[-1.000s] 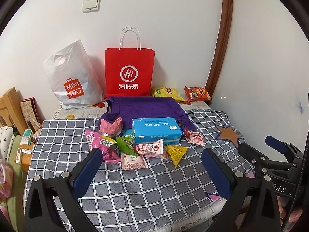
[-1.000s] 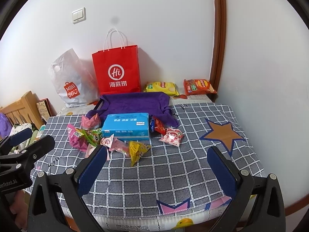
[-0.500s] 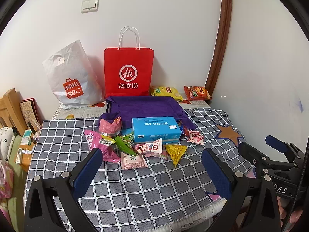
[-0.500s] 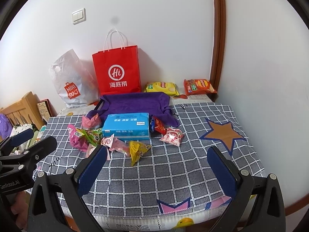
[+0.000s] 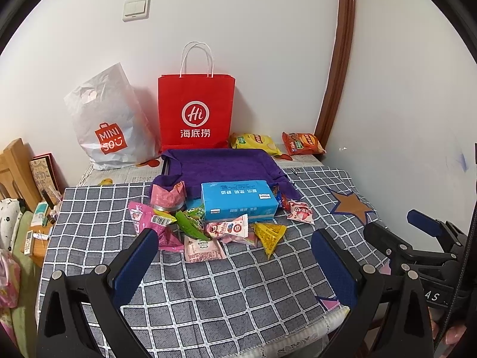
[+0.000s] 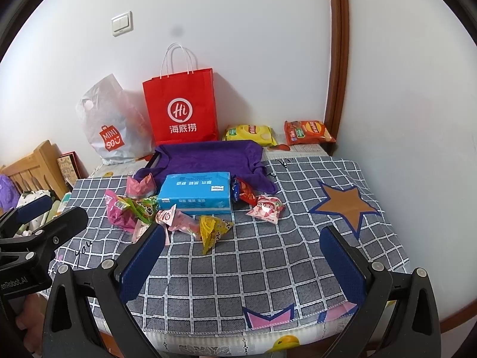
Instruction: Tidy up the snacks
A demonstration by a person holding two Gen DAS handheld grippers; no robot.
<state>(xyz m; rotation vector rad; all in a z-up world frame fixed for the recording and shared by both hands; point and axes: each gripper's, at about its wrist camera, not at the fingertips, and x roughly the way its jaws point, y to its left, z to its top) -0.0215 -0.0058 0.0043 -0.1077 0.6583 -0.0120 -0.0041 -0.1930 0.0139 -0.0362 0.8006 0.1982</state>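
Several small snack packets lie in a loose pile on the checked tablecloth [image 5: 232, 286] around a blue tissue box [image 5: 237, 200]: a yellow triangular packet [image 5: 269, 234], a pink strawberry packet [image 5: 299, 211], a green one [image 5: 189, 226] and pink ones [image 5: 149, 220]. The yellow packet [image 6: 213, 228] and the strawberry packet [image 6: 266, 207] also show in the right wrist view. My left gripper [image 5: 234, 256] is open and empty, short of the pile. My right gripper [image 6: 243, 253] is open and empty, above the front of the table.
A purple cloth over a tray [image 5: 222, 164] lies behind the box. A red paper bag [image 5: 195, 112] and a white plastic bag [image 5: 108, 122] stand against the wall. Two chip bags [image 5: 255, 141] [image 5: 302, 143] lie at the back right. A wooden shelf [image 5: 18, 173] is left.
Both grippers have barely moved; the scene has shifted only slightly. Nothing was picked up or let go.
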